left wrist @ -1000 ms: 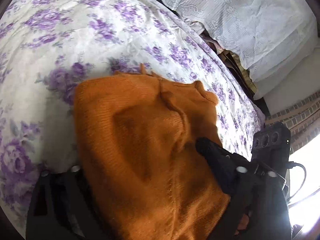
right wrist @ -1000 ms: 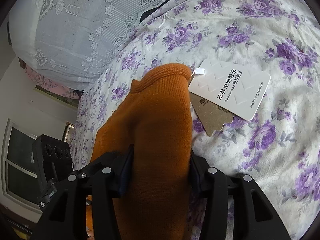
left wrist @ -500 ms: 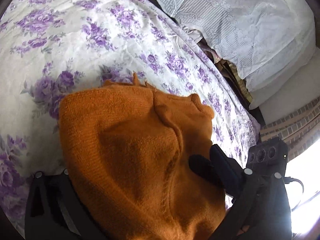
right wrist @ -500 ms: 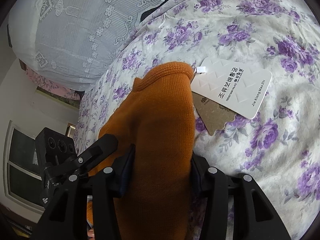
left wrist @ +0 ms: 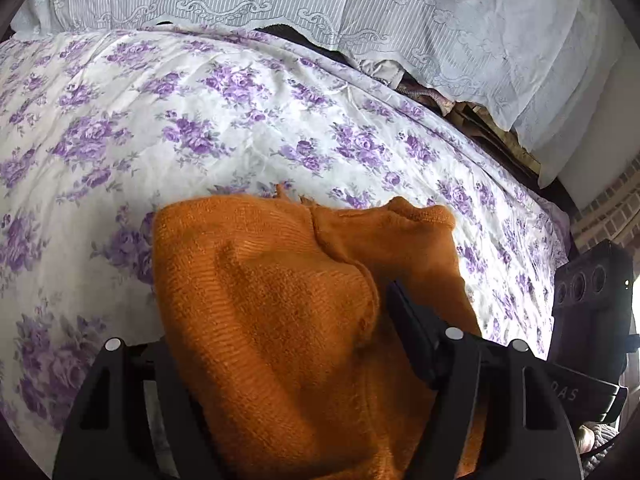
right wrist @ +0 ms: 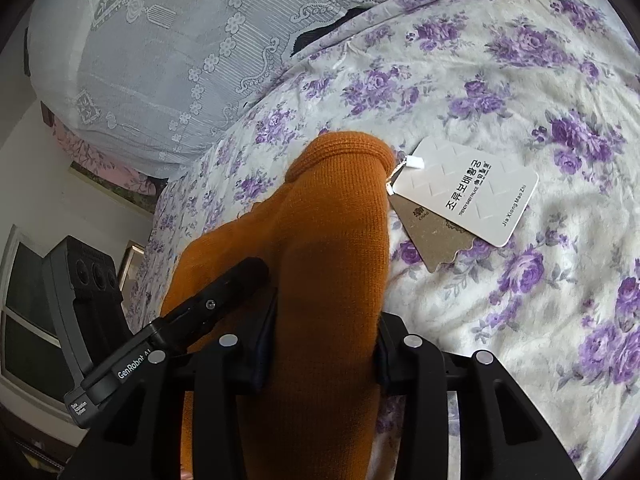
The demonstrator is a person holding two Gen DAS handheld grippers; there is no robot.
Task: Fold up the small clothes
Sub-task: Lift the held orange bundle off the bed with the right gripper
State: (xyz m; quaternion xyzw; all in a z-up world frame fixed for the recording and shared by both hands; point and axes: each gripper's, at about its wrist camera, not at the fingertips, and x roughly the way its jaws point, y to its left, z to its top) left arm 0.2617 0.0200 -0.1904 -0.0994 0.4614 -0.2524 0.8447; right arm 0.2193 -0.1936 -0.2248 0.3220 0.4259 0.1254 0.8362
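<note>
Gripping the orange knit garment (right wrist: 332, 280) at lower centre, the right gripper (right wrist: 324, 344) and the left gripper (left wrist: 296, 360) both clamp it, likely to carry a fold; its paper tags (right wrist: 464, 196) lie beyond on the floral bedspread (right wrist: 520, 80).

A white bedspread printed with purple roses (left wrist: 240, 120) covers the bed. Behind it hangs a pale grey lace curtain (right wrist: 160, 52). A brick wall (left wrist: 612, 208) shows at the right edge of the left wrist view, and a dark-framed window (right wrist: 28, 320) at the left of the right wrist view.
</note>
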